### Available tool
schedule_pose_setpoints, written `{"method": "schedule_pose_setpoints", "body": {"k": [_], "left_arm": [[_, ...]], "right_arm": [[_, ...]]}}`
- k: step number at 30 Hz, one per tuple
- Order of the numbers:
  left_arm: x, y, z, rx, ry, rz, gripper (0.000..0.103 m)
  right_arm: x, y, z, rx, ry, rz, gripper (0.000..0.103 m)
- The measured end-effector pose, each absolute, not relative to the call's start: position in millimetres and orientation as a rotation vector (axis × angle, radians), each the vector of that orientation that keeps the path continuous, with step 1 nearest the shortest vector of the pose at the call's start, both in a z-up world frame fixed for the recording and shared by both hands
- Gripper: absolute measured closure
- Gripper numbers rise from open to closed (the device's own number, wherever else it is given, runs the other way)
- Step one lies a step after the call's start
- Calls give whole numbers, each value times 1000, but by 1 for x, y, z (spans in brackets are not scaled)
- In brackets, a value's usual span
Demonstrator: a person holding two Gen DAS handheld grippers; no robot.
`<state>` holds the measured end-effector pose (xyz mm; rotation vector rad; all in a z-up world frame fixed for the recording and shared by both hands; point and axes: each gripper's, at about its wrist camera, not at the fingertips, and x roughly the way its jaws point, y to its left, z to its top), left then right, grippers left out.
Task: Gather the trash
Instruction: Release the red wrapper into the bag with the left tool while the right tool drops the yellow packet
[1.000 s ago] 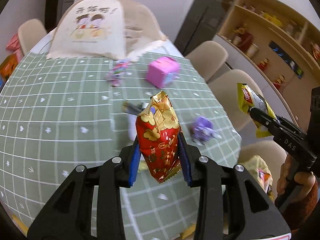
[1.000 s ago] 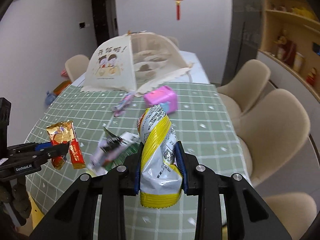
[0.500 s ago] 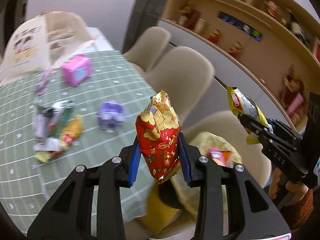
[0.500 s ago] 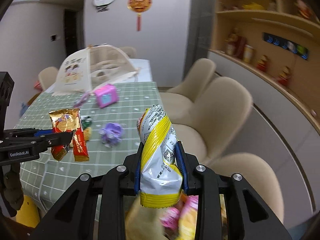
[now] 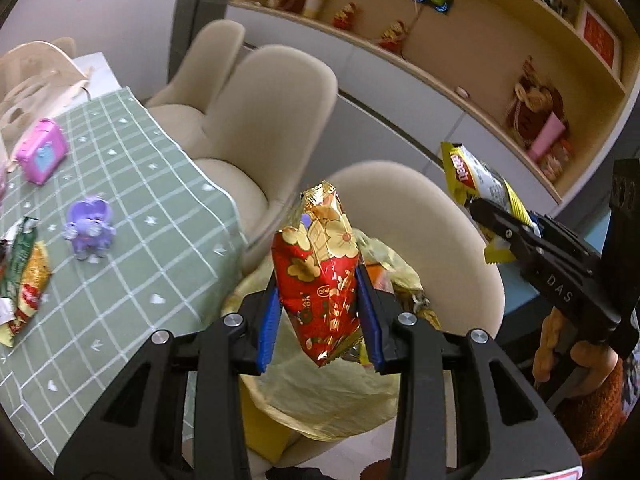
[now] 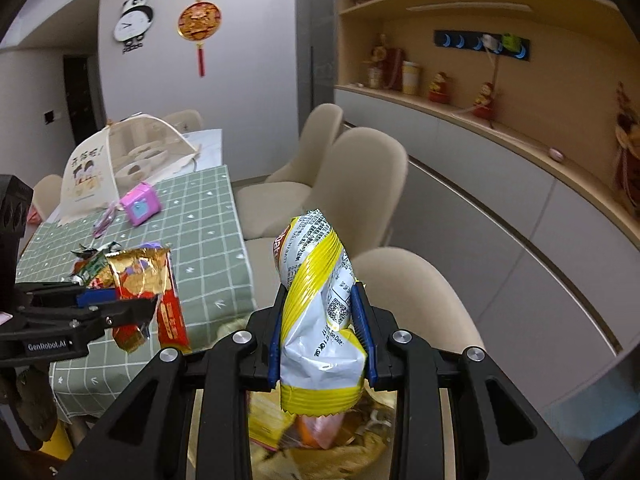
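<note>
My left gripper (image 5: 320, 320) is shut on a red and gold snack wrapper (image 5: 320, 276), held upright over a yellow trash bag (image 5: 332, 392) beside the table. My right gripper (image 6: 320, 340) is shut on a yellow and white snack packet (image 6: 316, 308); the open trash bag (image 6: 320, 432), with several wrappers inside, lies just below it. The right gripper (image 5: 500, 220) with its yellow packet (image 5: 476, 180) shows at the right of the left wrist view. At the left of the right wrist view, the left gripper (image 6: 136, 308) carries the red wrapper (image 6: 140, 280).
More wrappers (image 5: 24, 280) lie on the green checked tablecloth (image 5: 140, 208), with a purple toy (image 5: 90, 228) and a pink box (image 5: 40, 156). Beige chairs (image 5: 272, 112) stand along the table's side. A mesh food cover (image 6: 120, 160) is at the far end. Wall shelves (image 6: 480, 92) run on the right.
Both grippers swung right, off the table and over the yellow trash bag beside the chairs, each still holding its wrapper. The table has slid to the left of both views.
</note>
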<state>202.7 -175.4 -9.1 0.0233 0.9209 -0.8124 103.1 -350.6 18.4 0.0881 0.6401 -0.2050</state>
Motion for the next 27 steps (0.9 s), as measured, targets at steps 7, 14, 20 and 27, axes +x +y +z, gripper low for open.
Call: {"method": "schedule_pose_setpoints", "body": {"k": [7, 14, 20, 27], "left_arm": [[194, -208, -33, 79, 992, -860, 69], [187, -229, -46, 131, 1019, -891, 67], [189, -239, -56, 126, 1052, -916, 57], [200, -227, -60, 70, 1075, -896, 42]], "right_arm": [[91, -365, 5, 110, 669, -229, 73], [89, -373, -1, 126, 678, -245, 73], [80, -380, -4, 149, 679, -261, 73], [74, -380, -11, 164, 691, -267, 73]]}}
